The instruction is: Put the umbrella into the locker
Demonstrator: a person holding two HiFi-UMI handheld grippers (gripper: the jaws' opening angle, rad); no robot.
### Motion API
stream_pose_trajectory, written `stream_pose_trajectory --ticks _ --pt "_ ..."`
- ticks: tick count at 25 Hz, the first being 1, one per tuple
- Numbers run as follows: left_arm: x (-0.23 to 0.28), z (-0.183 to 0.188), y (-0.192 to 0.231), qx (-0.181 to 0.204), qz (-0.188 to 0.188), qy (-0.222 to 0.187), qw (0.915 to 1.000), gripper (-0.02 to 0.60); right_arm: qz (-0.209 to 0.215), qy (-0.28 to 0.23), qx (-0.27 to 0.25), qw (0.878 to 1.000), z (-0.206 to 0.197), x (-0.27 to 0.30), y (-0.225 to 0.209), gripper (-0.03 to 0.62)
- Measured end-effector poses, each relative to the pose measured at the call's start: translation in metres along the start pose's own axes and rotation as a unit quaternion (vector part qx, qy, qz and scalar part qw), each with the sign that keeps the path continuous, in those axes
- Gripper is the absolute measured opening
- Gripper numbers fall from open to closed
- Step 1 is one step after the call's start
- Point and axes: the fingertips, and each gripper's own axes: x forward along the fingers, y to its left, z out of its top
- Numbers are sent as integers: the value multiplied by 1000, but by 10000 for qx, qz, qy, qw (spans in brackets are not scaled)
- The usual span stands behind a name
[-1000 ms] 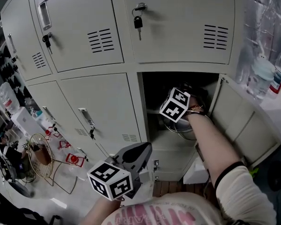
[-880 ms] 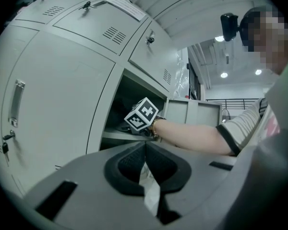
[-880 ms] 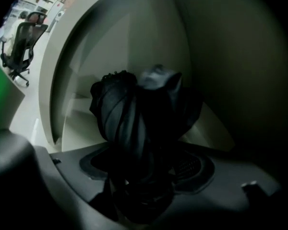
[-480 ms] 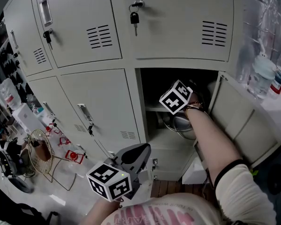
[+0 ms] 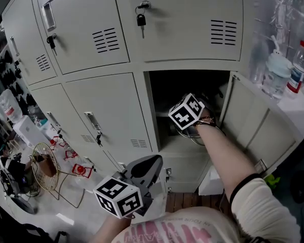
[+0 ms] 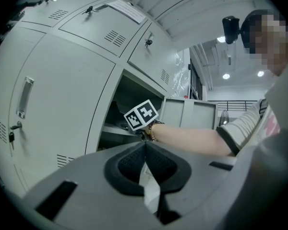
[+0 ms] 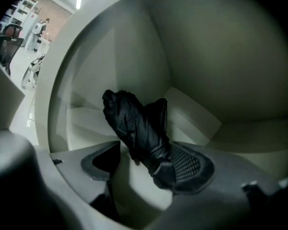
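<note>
The black folded umbrella (image 7: 137, 123) lies inside the open locker compartment (image 5: 192, 87), leaning toward the back wall. My right gripper (image 7: 146, 164) is reached into that compartment, and only its marker cube (image 5: 186, 111) shows in the head view. Its jaws are closing with the umbrella's near end between them. The umbrella rests against the right pad (image 7: 189, 164), while a gap shows at the left pad. My left gripper (image 5: 151, 162) hangs low in front of the lockers, shut on nothing (image 6: 145, 145).
The compartment's door (image 5: 248, 123) stands open to the right. Keys hang from the upper doors (image 5: 140, 19) (image 5: 51, 42). A wire basket (image 5: 43, 173) stands on the floor at left. Bottles (image 5: 296, 67) stand on a surface at right.
The right gripper's marker cube has rolled and shifted slightly at the locker's mouth. The left gripper has stayed where it was.
</note>
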Motion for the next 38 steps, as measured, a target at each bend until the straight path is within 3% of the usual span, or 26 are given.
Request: stream_pose_trajectory --ticks 14,21,33,38 --pt "-47 9 -23 -44 -144 -48 9999 2 -51 185 1285 9915 -21 -55 8 350" --pt "-65 8 -39 -136 -277 -189 9993 2 216 20 1927 9810 -29 -98 34 350" --pt "-101 -5 -71 -268 -338 -283 9987 2 729 -60 2934 9532 -48 -175 102 336" --pt "-113 -8 -81 -442 -314 -427 9976 2 871 -283 3487 9327 -46 -218 120 310"
